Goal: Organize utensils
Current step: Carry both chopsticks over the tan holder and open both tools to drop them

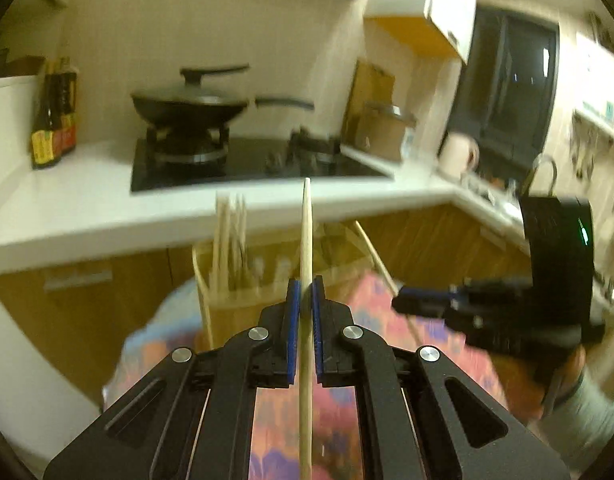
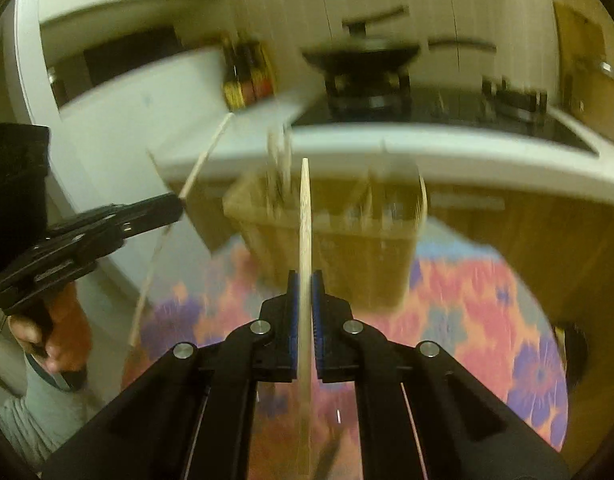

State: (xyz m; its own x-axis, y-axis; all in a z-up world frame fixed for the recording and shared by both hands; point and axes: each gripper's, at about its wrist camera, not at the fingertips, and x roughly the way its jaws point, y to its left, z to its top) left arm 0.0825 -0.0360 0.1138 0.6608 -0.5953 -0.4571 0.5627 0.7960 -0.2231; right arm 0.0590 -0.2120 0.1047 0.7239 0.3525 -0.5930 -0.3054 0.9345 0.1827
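Note:
My left gripper (image 1: 305, 292) is shut on a wooden chopstick (image 1: 306, 232) that points up and forward. My right gripper (image 2: 305, 284) is shut on a second wooden chopstick (image 2: 305, 216). A wooden utensil holder (image 1: 243, 280) with several chopsticks standing in its left compartment sits ahead on a round table with a floral cloth (image 1: 387, 320). The holder also shows in the right wrist view (image 2: 339, 236). The right gripper (image 1: 403, 298) appears at the right of the left wrist view, with its chopstick (image 1: 373, 254). The left gripper (image 2: 175, 204) appears at the left of the right wrist view, with its chopstick (image 2: 205, 156).
A white counter (image 1: 87, 208) runs behind the table with a black gas hob (image 1: 243, 160), a lidded wok (image 1: 191, 104) and sauce bottles (image 1: 53, 120). Wooden cabinets (image 1: 427, 240) stand below. A sink area (image 1: 499, 196) lies at the right. Both views are motion-blurred.

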